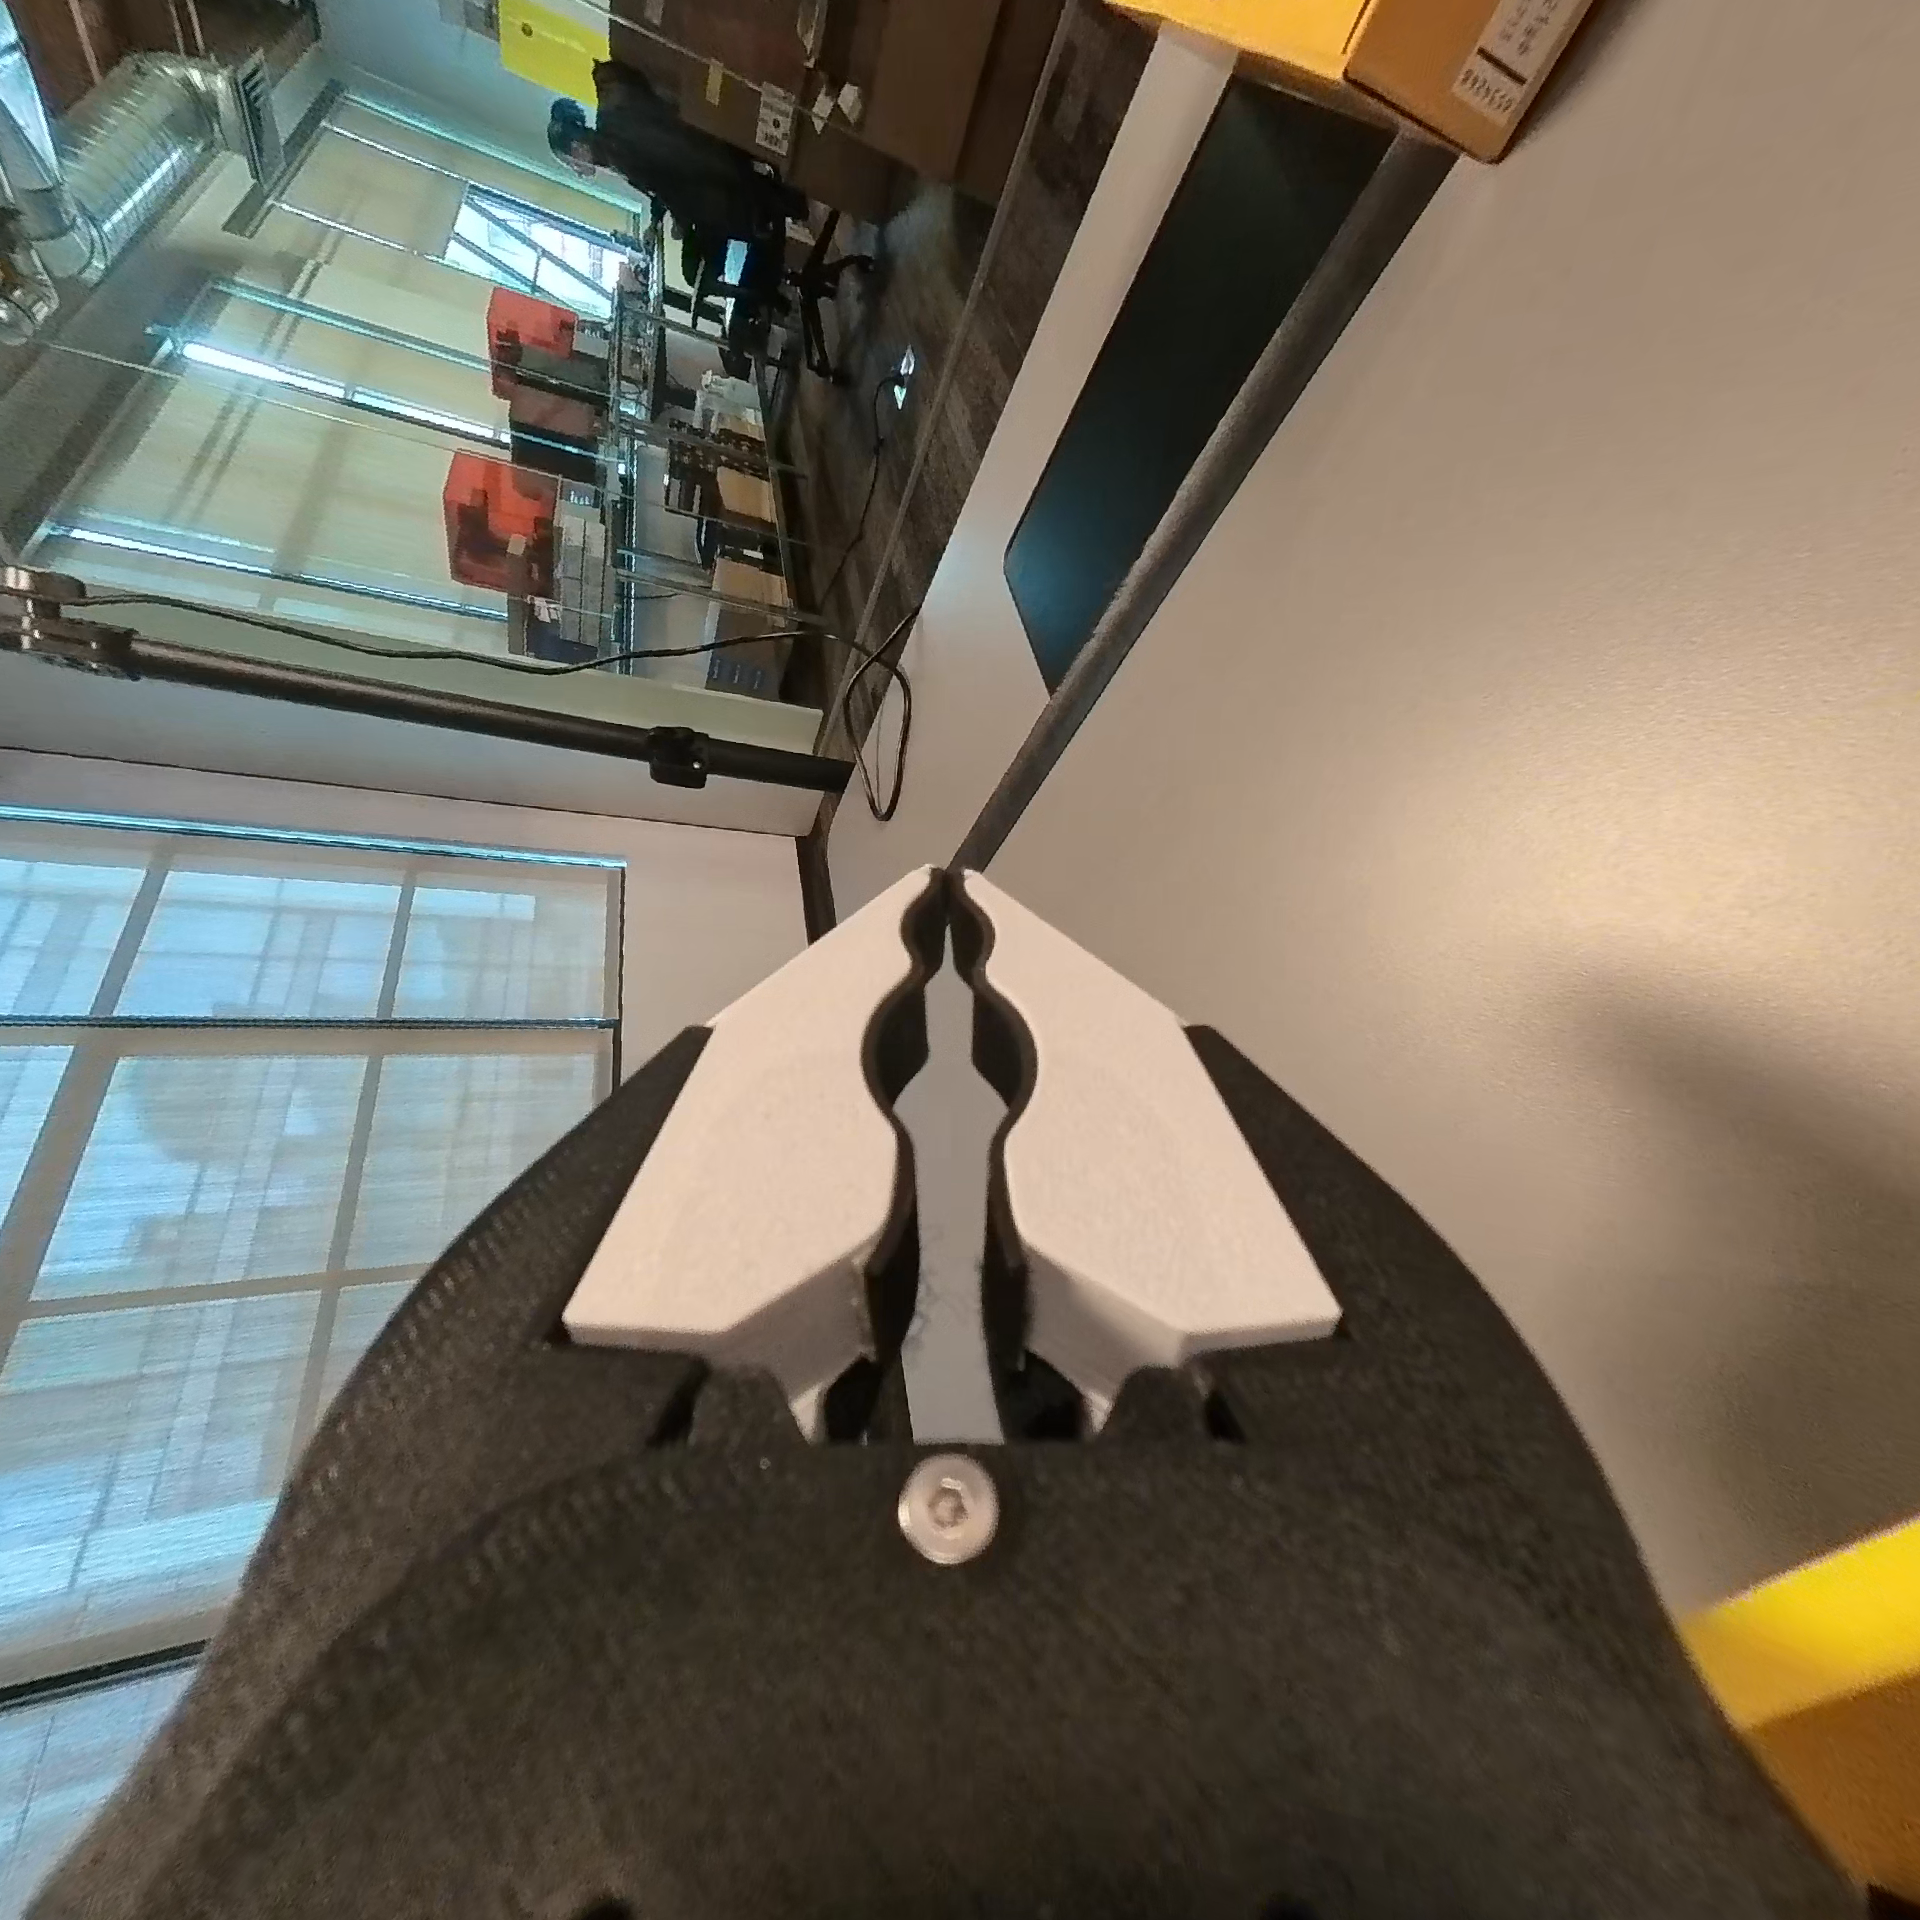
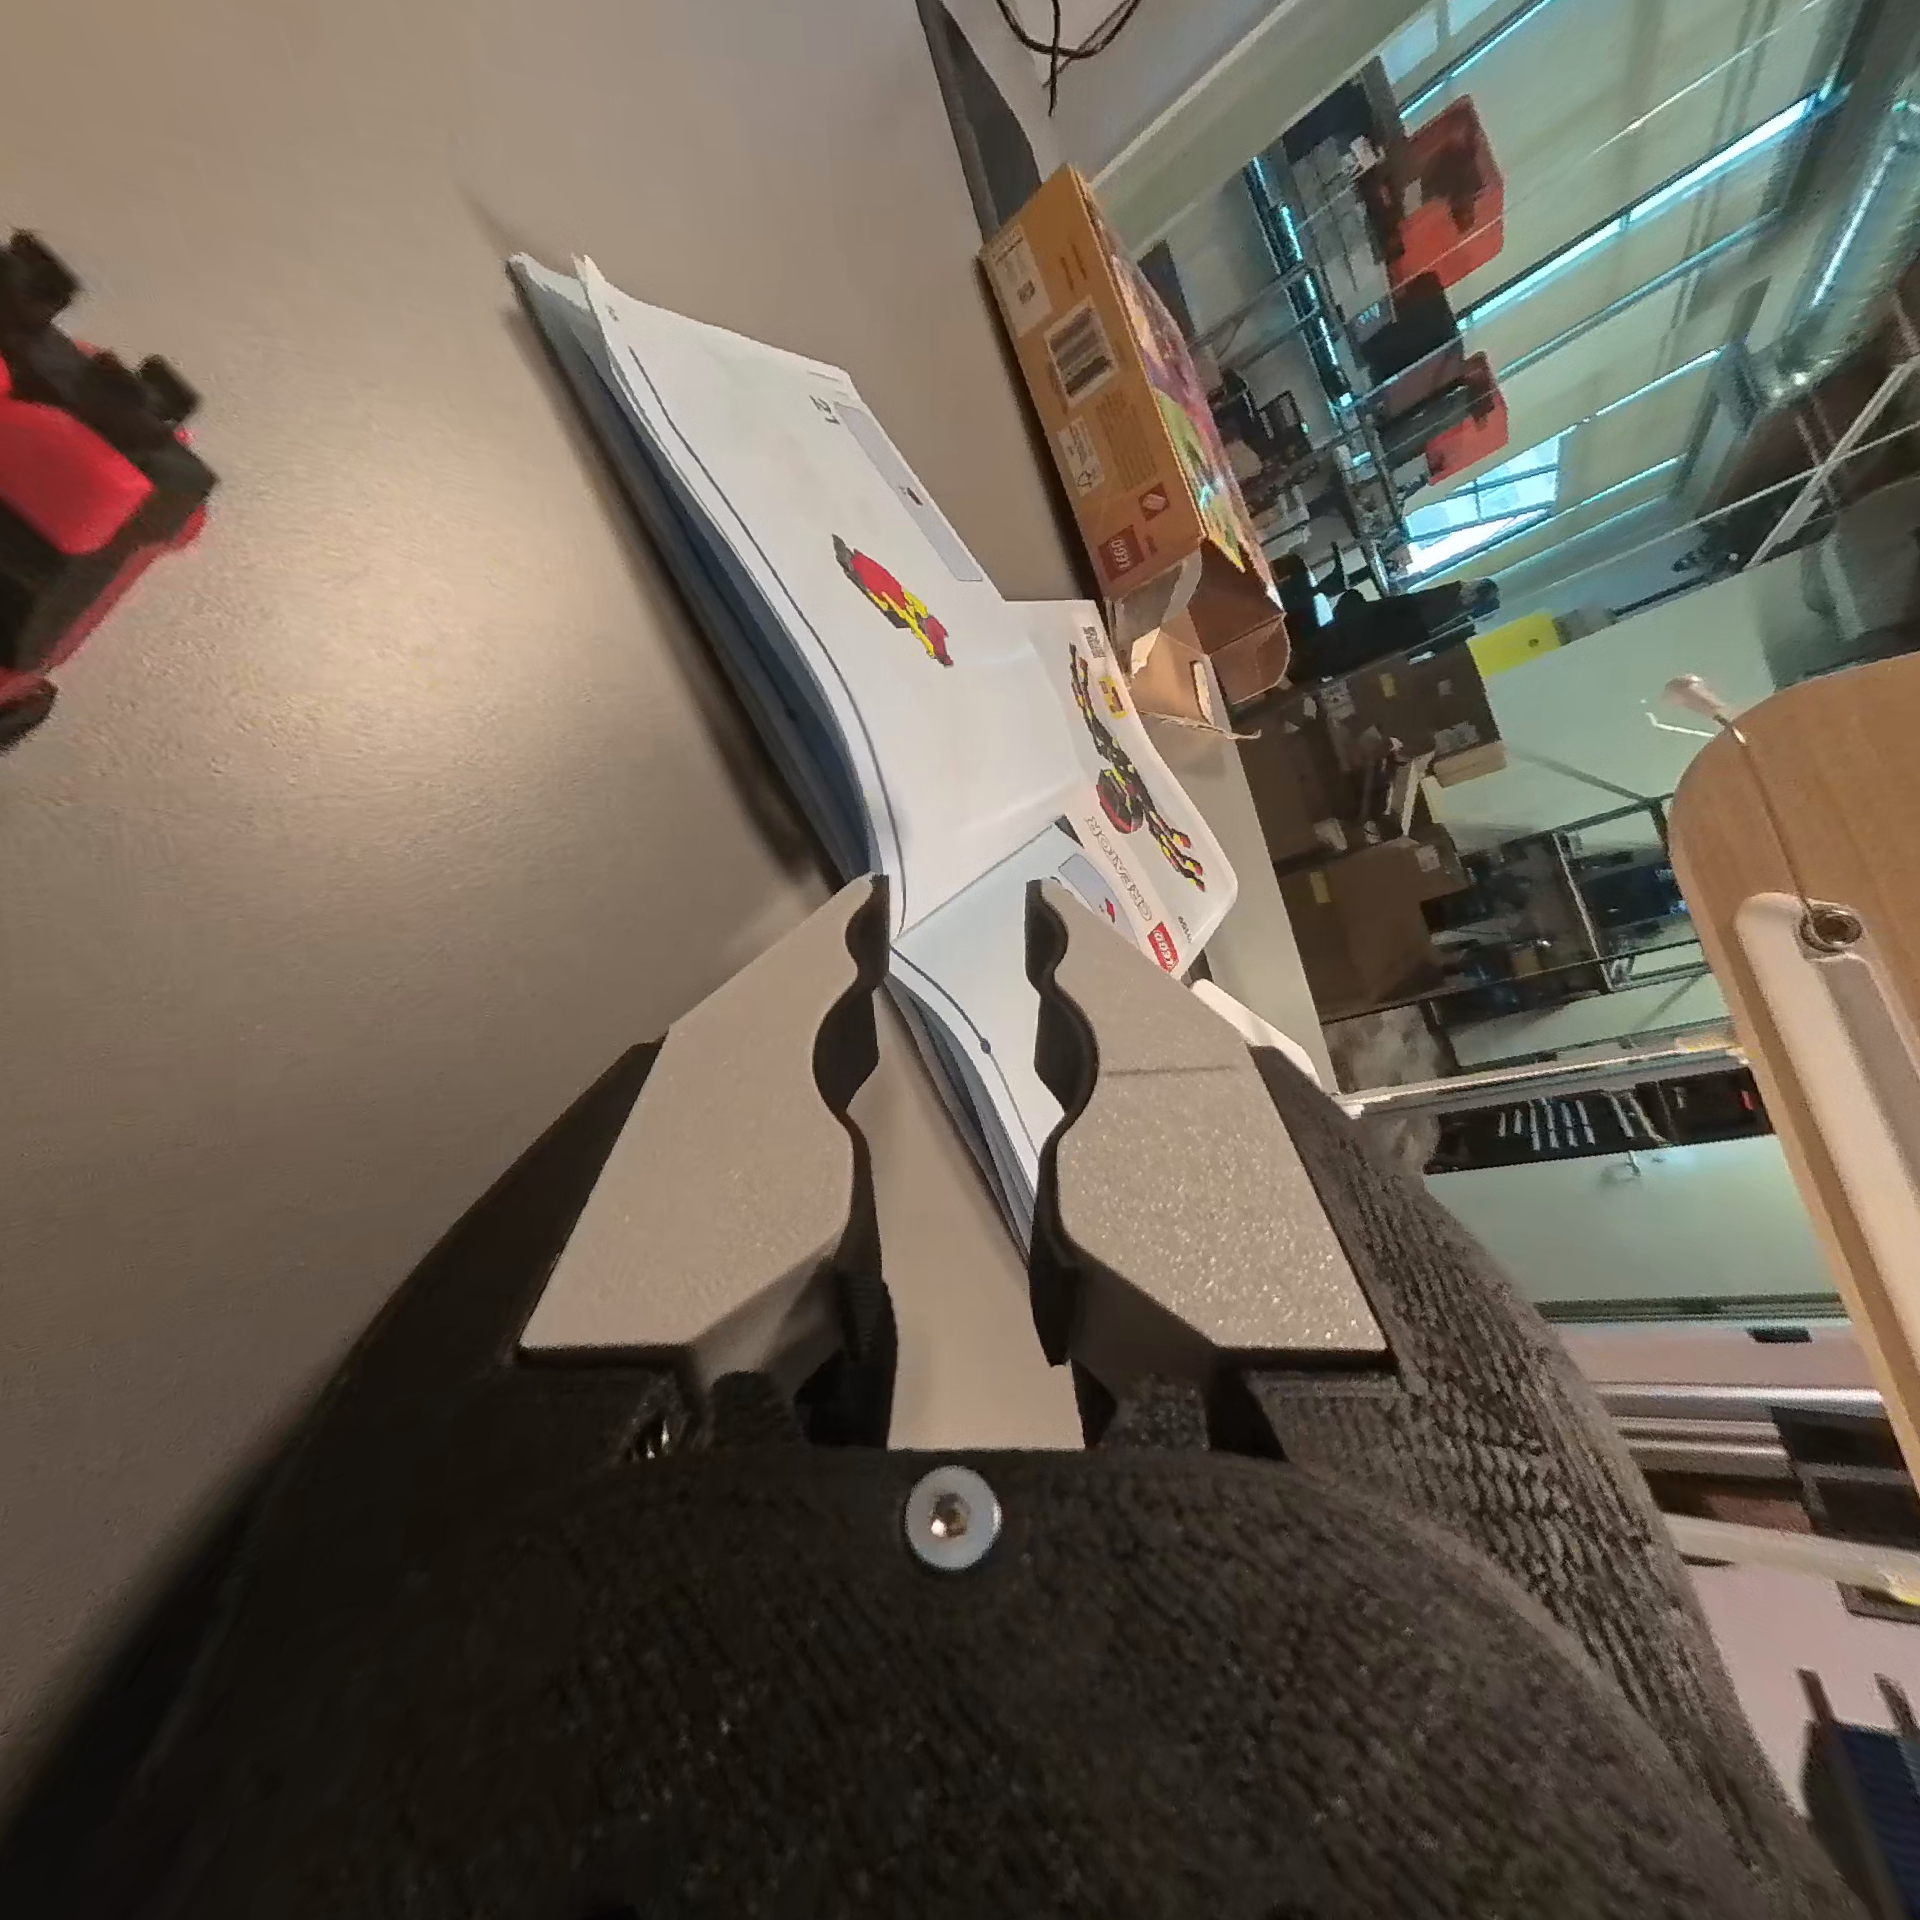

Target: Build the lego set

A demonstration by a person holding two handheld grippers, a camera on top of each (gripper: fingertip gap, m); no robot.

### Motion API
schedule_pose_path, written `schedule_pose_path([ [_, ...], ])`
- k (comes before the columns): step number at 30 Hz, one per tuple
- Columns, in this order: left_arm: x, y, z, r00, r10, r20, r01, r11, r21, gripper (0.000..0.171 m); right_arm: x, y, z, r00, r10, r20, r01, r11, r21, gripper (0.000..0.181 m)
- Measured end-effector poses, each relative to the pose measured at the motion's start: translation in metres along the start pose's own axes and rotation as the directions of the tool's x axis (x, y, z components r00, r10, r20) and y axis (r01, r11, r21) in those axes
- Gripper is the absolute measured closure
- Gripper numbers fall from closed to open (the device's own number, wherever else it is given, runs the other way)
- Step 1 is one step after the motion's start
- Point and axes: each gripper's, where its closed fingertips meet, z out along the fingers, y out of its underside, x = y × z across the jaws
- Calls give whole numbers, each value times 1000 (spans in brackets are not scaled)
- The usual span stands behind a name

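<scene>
In the right wrist view a red and black lego build [image 2: 73, 499] sits on the white table [image 2: 364, 727] at the far left, blurred. An open instruction booklet [image 2: 883, 623] lies ahead of my right gripper [image 2: 956, 899], which is open and empty, its tips close to the booklet's near pages. A cardboard lego box [image 2: 1122, 416] with an open flap lies behind the booklet. In the left wrist view my left gripper [image 1: 945, 878] is shut with nothing between its white fingers, held over the white table [image 1: 1507, 727]. The view is rolled sideways.
A yellow object [image 1: 1818, 1683] sits at the lower right of the left wrist view, and a cardboard box [image 1: 1455, 62] at the top right. A black pole [image 1: 416, 696] and cables stand beyond the table edge. A wooden chair back [image 2: 1818, 935] is at the right. Spacing between my two grippers at the tips: around 40 cm.
</scene>
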Motion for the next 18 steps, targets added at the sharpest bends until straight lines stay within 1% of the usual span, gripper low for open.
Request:
schedule_pose_path([
  [8,0,0,0,1000,0,-2,0,1000,0,171,-3,-1,0,999,-4,44,4,1000,2,156],
  [12,0,0,0,1000,0,-2,0,1000,0,171,1,1,1,999,41,29,-41,999,-1,155],
  [18,0,0,0,1000,0,-3,0,1000,0,171,1,2,6,999,26,22,-25,999,-32,158],
])
